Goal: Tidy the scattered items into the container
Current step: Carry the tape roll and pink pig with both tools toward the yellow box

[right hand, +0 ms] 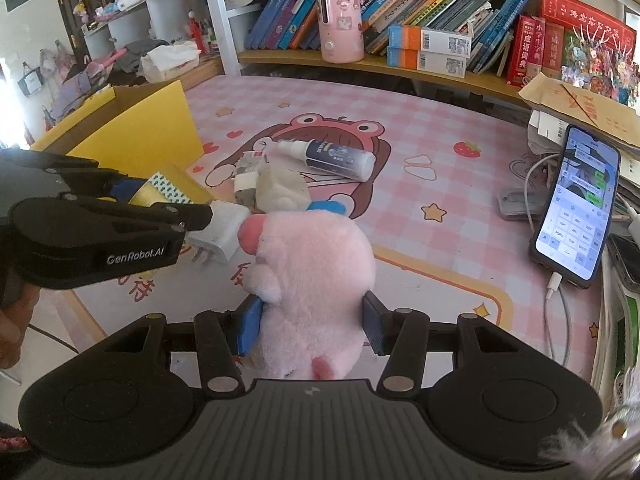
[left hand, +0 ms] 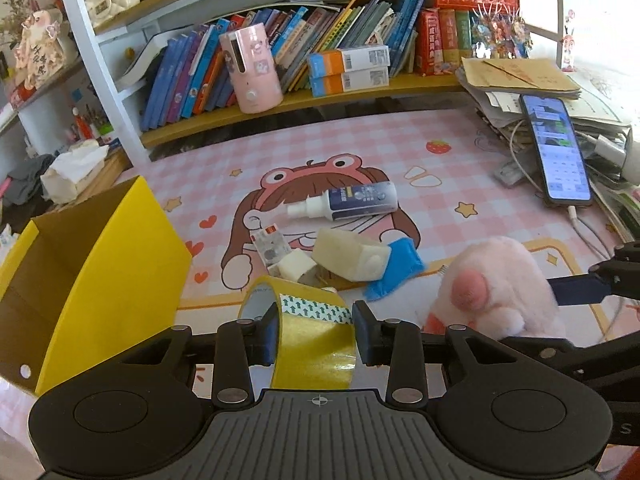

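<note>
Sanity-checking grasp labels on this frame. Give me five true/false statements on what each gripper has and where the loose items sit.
1. The left gripper has the yellow tape roll between its fingers. True.
2. The right gripper is closing on the spray bottle. False: its fingers flank the pink plush pig; the bottle lies on the mat, untouched.
3. The yellow box sits to the left of the tape roll in the left wrist view. True.
4. The phone lies face down with its screen dark. False: it is propped up, screen lit, cable plugged in.
5. The white charger plug is already in the box. False: it lies on the mat beside the pig.
</note>
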Demonstrator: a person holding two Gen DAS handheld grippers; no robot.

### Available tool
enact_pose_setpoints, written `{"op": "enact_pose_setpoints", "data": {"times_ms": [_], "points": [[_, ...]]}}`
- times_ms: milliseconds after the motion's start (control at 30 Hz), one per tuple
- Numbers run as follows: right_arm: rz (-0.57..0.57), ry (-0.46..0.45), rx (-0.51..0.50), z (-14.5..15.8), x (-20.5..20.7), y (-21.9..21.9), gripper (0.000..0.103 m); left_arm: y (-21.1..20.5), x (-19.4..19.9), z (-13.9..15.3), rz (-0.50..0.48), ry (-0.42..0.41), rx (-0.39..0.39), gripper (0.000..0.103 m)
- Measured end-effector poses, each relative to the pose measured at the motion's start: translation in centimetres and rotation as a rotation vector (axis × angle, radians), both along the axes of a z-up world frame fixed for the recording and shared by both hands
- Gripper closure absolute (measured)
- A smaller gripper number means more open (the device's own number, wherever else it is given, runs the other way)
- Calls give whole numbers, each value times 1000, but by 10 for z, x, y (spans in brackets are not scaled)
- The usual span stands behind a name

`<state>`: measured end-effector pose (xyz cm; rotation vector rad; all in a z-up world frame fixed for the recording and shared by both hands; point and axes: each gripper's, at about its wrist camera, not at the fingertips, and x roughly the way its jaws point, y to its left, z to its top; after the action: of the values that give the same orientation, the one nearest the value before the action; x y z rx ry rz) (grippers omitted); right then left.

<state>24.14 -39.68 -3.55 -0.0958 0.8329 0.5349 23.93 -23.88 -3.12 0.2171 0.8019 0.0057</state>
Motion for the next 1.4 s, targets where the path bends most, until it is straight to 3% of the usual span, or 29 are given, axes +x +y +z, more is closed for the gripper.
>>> {"op": "enact_pose_setpoints", "data": {"times_ms": [500,833,1033,1400], "points": [[-41,-51,-14,10,-33,10,54,10,-47,19,-27,-50,-68,68],[-138,-92,-51,17,-73,30,54,31,-80,25,-131,-108,-115,68],[-206,-100,-67,19,-105,57,54,55,-110,26,-215,-127,-140,68],[-287,-105,-105,24,-181,129,54,125,-173,28,-283,-126,-190,68]]}}
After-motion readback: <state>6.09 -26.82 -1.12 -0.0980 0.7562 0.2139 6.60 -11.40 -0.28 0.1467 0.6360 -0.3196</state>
